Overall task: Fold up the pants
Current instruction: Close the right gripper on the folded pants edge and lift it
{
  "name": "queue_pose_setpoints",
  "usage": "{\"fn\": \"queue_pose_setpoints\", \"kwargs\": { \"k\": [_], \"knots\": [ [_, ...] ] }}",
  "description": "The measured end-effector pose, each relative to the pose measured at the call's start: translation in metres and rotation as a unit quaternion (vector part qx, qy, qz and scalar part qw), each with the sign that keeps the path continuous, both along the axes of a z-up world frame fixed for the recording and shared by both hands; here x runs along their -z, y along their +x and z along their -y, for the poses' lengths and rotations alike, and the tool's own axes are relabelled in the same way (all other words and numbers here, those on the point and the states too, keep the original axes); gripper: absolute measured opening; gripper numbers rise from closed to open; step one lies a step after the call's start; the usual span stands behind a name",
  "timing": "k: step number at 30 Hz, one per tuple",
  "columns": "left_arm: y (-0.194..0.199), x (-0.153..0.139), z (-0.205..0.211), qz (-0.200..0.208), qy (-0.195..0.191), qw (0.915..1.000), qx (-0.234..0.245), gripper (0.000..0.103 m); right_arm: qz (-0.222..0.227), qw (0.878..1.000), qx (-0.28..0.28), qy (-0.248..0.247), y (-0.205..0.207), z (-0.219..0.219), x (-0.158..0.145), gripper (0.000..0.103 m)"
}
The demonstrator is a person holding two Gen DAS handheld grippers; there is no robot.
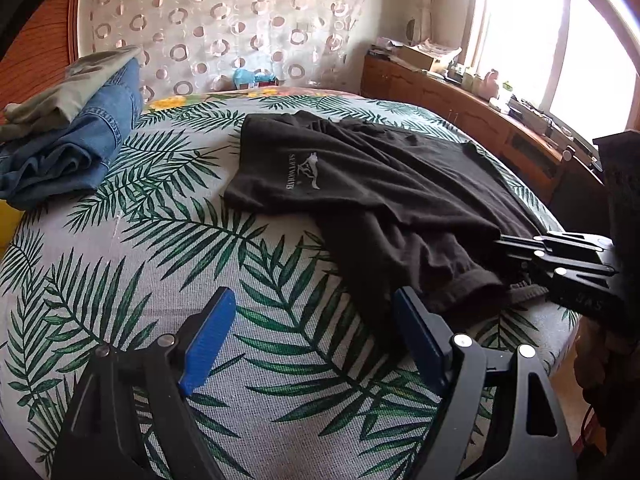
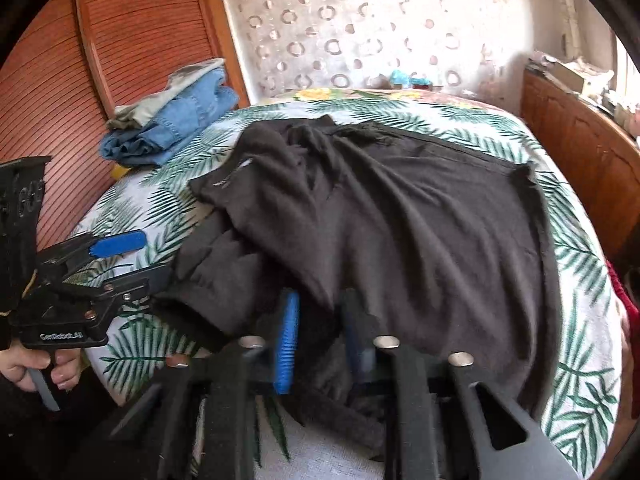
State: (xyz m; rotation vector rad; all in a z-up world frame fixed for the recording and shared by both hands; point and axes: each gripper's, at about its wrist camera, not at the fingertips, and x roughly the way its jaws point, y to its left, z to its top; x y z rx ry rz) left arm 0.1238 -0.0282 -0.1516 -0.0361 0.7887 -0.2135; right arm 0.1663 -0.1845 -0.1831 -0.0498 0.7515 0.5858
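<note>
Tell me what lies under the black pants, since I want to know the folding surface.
The black pants lie on a palm-leaf bedspread, which shows around them. One pant leg lies partly beneath the upper layer. Whatever sits directly under the fabric is covered.

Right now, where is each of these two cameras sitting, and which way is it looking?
Left wrist: rides on the left gripper, looking across the bed toward the wall; its open blue fingers show, with the right gripper at the pants.
Right wrist: rides on the right gripper, looking over the pants; its fingers sit in the cloth, with the left gripper and a hand beside.
Both show the pants, bed and jeans.
</note>
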Motion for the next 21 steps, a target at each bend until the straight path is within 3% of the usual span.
{"fn": "queue_pose_setpoints", "kwargs": {
  "k": [2,12,21],
  "knots": [
    [0.000,0.000,0.000,0.000,0.000,1.0000,0.002,0.082,0.015,1.000,0.001,-0.001,-0.001,-0.001,-0.004,0.003],
    [-0.008,-0.020,0.004,0.031,0.003,0.9994,0.014,0.082,0.093,0.995,0.017,0.017,-0.027,0.009,-0.036,0.001],
    [-0.013,-0.050,0.023,0.060,-0.012,0.9970,0.048,0.082,0.115,0.992,0.046,0.034,-0.055,0.043,-0.048,0.001]
  ]
}}
